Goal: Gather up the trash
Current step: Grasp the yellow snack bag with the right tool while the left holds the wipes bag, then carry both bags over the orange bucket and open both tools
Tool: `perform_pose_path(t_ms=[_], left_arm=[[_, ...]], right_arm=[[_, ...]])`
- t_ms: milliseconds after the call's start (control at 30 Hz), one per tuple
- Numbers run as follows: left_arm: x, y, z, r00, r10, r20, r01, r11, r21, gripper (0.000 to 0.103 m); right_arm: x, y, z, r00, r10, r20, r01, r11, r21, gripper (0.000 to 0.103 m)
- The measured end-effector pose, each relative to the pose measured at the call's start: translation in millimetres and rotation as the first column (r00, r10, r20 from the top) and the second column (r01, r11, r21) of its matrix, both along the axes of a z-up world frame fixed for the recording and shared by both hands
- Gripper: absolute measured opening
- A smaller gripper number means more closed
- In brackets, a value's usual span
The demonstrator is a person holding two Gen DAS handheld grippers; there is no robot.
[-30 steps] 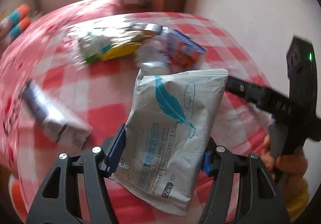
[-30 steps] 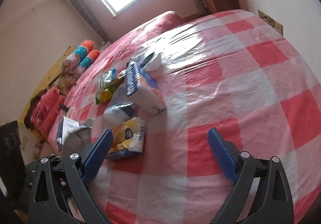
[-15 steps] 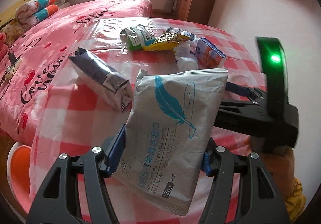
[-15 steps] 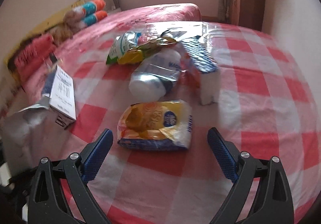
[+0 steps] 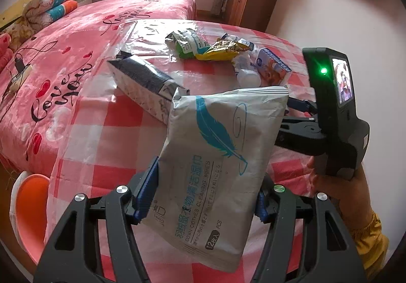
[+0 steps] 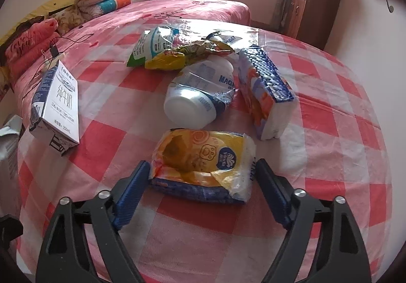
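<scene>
Right now the left gripper (image 5: 203, 191) is clamped on a grey wet-wipes pack (image 5: 218, 153) with a teal feather print, both blue pads pressing its sides, pack held clear above the checked tablecloth (image 5: 101, 130). The right gripper (image 6: 200, 189) is low over the table, jaws have just been closing, and a yellow-and-blue tissue pack (image 6: 203, 158) lies between them; the left pad looks to be at the pack's edge, the right pad is just beside its other end, firm contact not clear, pack flat on the cloth.

Other trash on the table: a milk carton (image 6: 57, 105) on its side to the left, a squashed clear plastic bottle (image 6: 200, 92) just behind the tissue pack, a blue-orange-white wrapped tissue packet (image 6: 266, 95) beside the bottle on the right, touching or nearly so. Further back, a green-white snack bag (image 6: 149, 45) and a crumpled yellow wrapper (image 6: 177, 57) overlap.

In the left wrist view the right gripper body shows at right with a green light, gripped by a hand (image 5: 337, 189) in a yellow sleeve (image 5: 370, 232). Pink bed (image 5: 76, 42) behind the table, wooden cabinet (image 6: 312, 9) at the back, orange stool (image 5: 28, 206) low left.
</scene>
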State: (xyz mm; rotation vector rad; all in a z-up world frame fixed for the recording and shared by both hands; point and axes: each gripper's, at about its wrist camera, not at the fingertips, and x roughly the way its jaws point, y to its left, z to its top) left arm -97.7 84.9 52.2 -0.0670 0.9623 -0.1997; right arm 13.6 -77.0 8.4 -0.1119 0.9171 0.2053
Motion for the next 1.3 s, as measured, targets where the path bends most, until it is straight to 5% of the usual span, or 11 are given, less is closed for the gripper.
perform_pose_path(t_ms=[567, 1300], left_arm=[[-15, 28, -17, 1.000, -0.014, 0.025, 0.015, 0.999, -0.043, 0.064], [-48, 66, -19, 0.997, 0.010, 0.074, -0.003, 0.996, -0.092, 0.064]], right_arm=[[-25, -12, 14, 0.999, 0.029, 0.046, -0.037, 0.981, 0.191, 0.062], [-80, -2, 37, 0.996, 0.020, 0.086, -0.036, 0.983, 0.180, 0.055]])
